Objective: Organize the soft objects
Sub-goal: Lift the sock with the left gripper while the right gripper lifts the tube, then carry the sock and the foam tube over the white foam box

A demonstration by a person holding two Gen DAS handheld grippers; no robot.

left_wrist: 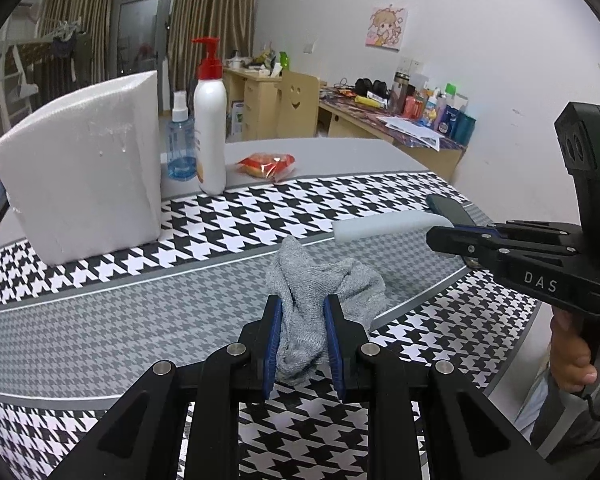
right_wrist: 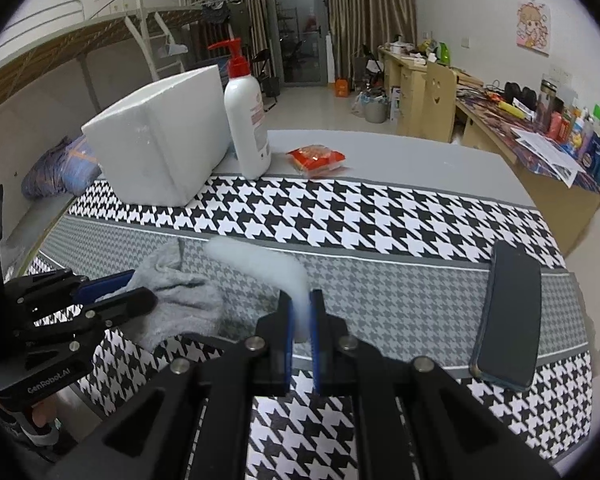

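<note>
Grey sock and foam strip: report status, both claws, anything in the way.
Left claw shut on grey sock. Right claw shut on white foam strip. Phone lies right; foam box stands beyond.

Two close wrist views down over the same houndstooth table.

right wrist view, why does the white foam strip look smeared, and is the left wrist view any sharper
Right wrist view: the white foam strip in the right claw is soft and ghosted, likely motion blur, while the phone stays crisp. Left wrist view: the strip has clean edges and the grey sock shows its knit; both views bend straight lines, fisheye.
</note>
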